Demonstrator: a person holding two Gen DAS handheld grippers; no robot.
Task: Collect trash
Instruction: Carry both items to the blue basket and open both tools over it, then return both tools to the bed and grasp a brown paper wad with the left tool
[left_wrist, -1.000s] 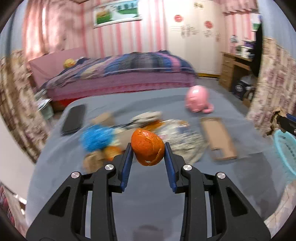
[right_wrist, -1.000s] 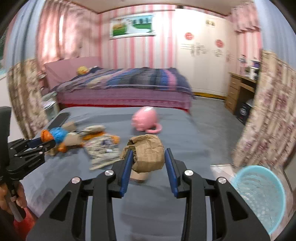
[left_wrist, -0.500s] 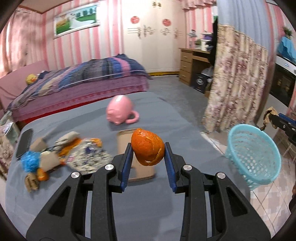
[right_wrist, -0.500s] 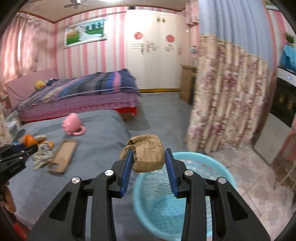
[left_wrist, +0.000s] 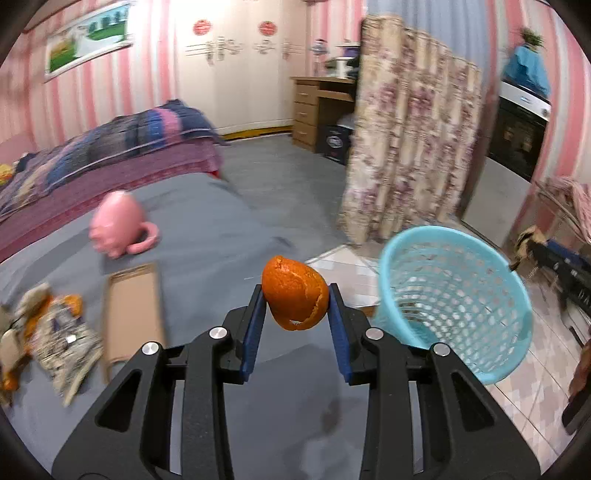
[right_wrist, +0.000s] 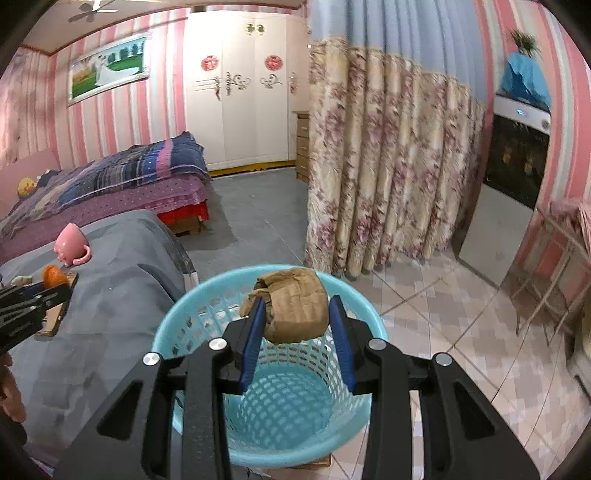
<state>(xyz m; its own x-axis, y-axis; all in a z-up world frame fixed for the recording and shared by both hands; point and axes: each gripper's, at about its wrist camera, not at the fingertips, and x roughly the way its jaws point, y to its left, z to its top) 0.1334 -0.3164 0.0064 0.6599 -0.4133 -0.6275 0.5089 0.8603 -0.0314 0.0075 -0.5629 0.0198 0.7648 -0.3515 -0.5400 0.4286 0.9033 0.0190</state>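
My left gripper (left_wrist: 295, 306) is shut on an orange peel (left_wrist: 294, 297) above the grey bedcover, a little left of the light blue mesh basket (left_wrist: 454, 306). My right gripper (right_wrist: 295, 314) is shut on a crumpled brown paper wad (right_wrist: 291, 304) and hangs over the open mouth of the same basket (right_wrist: 192, 314), which looks empty inside. In the right wrist view the left gripper (right_wrist: 55, 286) shows at the left edge with the peel (right_wrist: 53, 276). More trash (left_wrist: 55, 332) lies on the cover at the left.
A pink mug (left_wrist: 118, 225) lies on its side on the grey bedcover (left_wrist: 207, 229) beside a flat cardboard piece (left_wrist: 131, 310). A floral curtain (right_wrist: 388, 166) hangs behind the basket. Tiled floor (right_wrist: 461, 314) spreads to the right. A striped bed (right_wrist: 110, 184) stands farther back.
Both grippers have swung to the right, away from the trash pile. The basket has come under the right gripper and close beside the left one. Both keep their loads.
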